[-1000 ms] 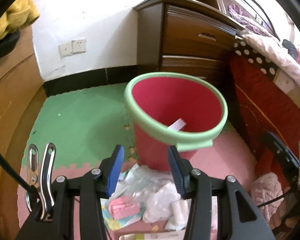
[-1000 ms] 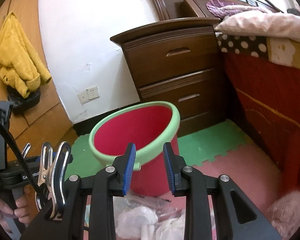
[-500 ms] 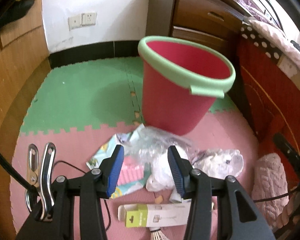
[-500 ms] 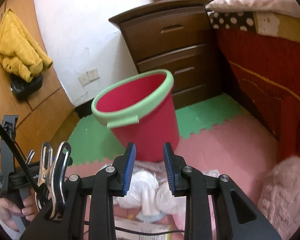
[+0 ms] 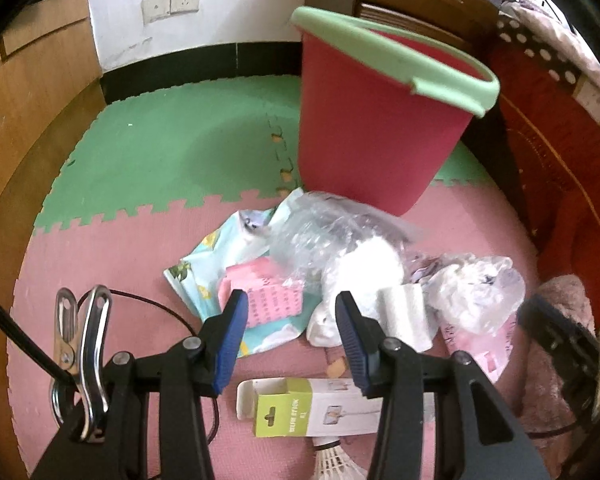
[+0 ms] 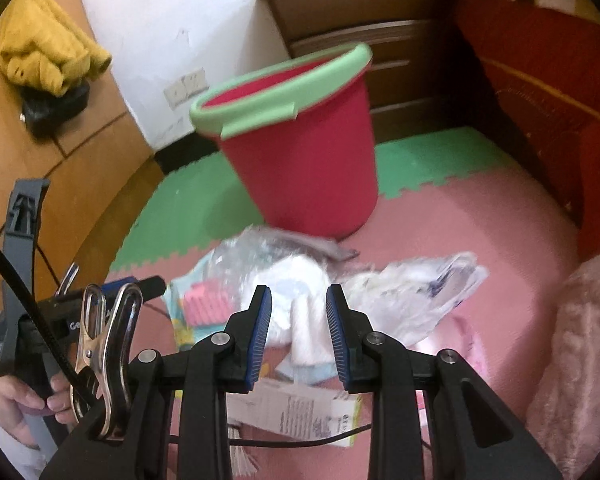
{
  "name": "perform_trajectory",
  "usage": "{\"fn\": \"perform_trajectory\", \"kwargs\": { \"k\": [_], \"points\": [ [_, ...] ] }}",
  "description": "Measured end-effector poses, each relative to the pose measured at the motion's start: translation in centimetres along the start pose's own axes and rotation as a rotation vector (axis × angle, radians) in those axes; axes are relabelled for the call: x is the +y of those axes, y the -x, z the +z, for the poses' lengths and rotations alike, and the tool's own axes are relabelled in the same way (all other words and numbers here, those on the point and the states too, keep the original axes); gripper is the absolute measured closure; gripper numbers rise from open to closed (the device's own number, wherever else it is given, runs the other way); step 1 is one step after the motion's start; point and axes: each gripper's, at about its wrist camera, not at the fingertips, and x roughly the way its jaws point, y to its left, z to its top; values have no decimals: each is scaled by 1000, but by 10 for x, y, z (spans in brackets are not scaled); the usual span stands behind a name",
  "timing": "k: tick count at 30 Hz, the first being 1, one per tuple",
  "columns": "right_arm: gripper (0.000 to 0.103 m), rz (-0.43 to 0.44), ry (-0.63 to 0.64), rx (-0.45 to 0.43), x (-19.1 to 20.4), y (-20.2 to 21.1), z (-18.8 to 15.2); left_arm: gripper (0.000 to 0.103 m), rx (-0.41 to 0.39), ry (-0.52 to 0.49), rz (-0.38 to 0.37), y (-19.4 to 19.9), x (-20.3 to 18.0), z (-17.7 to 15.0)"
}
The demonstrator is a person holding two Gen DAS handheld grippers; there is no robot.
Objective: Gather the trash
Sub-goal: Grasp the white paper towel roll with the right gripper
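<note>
Both pairs of tongs hang over the trash pile on the pink floor mat [image 5: 112, 264], and both stand released, with a gap between the pads and nothing in them. Just ahead of the left tongs [image 5: 290, 322] lie the pink block [image 5: 266, 296] on a flowered wrapper [image 5: 204, 264] and, a little to the right, a white paper roll [image 5: 404, 312]. Beyond these sits a crumpled clear plastic bag [image 5: 332, 236], and behind it the red bucket [image 5: 372, 136] with green rim, standing upright. Below the left tongs, nearer to the person, is a green and white box [image 5: 300, 404] and a shuttlecock [image 5: 334, 456].

From the right tongs [image 6: 298, 322] the white roll [image 6: 306, 332] is directly between and under the pads, and a second crumpled bag [image 6: 416, 292] is ahead to the right.

I think the step is to choose one piece and come down on it. To do it well, the right tongs should lower straight over the roll and close across its narrow side, not catching the loose plastic. The left tongs should take the pink block apart from the wrapper, so that each load is carried clean to the bucket ahead
</note>
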Motion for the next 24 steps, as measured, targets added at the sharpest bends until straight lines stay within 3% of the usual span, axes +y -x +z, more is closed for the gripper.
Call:
{"fn": "perform_trajectory", "kwargs": {
  "k": [15,24],
  "points": [
    [74,-33,63,205,14,-82,-29,56,98,104,-57,-43,39,-18],
    [65,-96,104,270,18,-117,-34,56,141,146,-104,-54,45,-19]
  ]
}}
